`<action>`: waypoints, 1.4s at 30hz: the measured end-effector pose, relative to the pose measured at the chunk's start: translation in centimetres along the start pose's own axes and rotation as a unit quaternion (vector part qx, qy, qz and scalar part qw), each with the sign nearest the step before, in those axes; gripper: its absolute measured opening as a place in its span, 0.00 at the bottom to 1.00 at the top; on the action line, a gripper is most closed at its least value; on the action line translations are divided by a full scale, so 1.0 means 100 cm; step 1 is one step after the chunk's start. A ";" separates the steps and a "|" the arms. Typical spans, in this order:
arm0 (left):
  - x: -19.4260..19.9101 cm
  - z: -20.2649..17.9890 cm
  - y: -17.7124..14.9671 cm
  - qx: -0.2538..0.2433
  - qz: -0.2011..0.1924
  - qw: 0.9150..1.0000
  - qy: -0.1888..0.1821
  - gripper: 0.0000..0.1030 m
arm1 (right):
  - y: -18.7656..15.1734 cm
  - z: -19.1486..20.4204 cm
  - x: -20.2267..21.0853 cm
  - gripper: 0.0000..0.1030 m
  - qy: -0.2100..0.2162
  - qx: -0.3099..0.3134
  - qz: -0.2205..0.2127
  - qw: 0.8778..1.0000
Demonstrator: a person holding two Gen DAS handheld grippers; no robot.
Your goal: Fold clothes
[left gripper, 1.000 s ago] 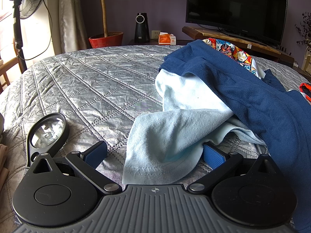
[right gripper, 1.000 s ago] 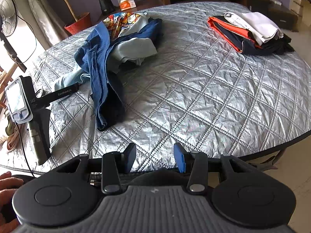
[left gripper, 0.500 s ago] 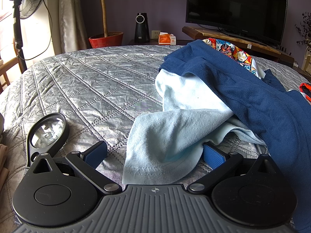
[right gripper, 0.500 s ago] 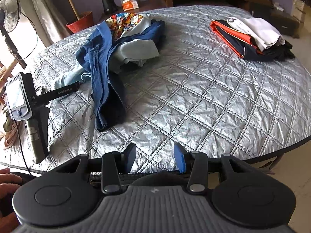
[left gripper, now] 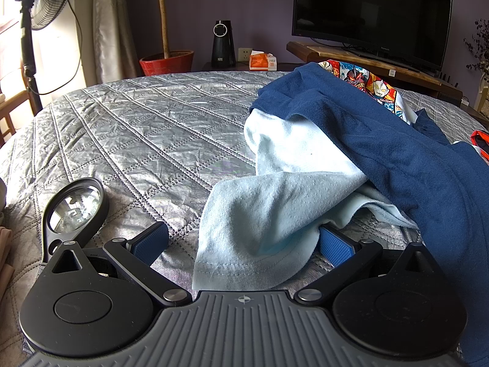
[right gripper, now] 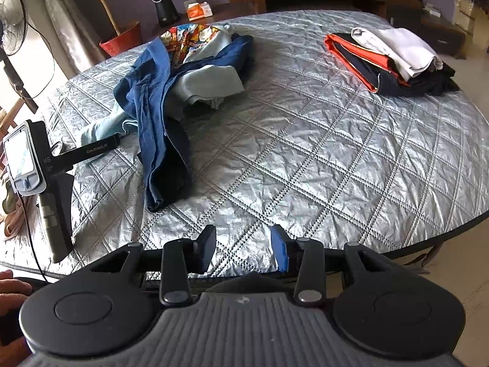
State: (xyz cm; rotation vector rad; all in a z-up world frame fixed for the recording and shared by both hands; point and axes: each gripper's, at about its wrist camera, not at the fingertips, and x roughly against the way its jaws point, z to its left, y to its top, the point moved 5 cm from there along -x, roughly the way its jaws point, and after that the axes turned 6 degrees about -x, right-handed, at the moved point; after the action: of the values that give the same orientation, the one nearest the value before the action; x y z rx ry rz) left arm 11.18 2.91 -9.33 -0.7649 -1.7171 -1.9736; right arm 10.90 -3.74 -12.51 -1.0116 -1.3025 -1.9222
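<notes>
The wide-spread left gripper (left gripper: 243, 244) is laid on the silver quilted round table (left gripper: 137, 140), the hem of the crumpled pale-blue cotton shirt (left gripper: 269, 214) lying loose between its jaws, ungripped. A dark-blue fleece garment (left gripper: 397, 153) is draped over that shirt. The right gripper (right gripper: 243, 247) is held at the table's near edge, jaws closing on nothing.

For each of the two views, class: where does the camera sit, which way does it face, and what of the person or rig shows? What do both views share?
Left wrist: on the left gripper, low over the table, facing the light blue garment lying between open jaws.
Right wrist: on the right gripper, higher, looking down across the quilted table; jaws closing on nothing; a hand shows.
Shared: the navy garment, the light blue one.
</notes>
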 end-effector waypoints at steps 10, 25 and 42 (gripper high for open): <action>0.000 0.000 0.000 0.000 0.000 1.000 0.000 1.00 | -0.002 0.001 0.000 0.15 0.004 0.007 -0.005 1.000; 0.000 0.000 0.000 0.000 0.000 1.000 0.000 1.00 | -0.004 -0.001 0.001 0.18 -0.003 0.012 -0.002 1.000; 0.000 0.000 0.000 0.000 0.000 1.000 0.000 1.00 | -0.004 0.001 0.001 0.20 -0.007 0.014 -0.002 1.000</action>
State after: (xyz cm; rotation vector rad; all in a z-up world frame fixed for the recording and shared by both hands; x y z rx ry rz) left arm 11.21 2.92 -9.36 -0.7650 -1.7177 -1.9745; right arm 10.54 -3.52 -12.56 -1.0106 -1.3366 -1.8970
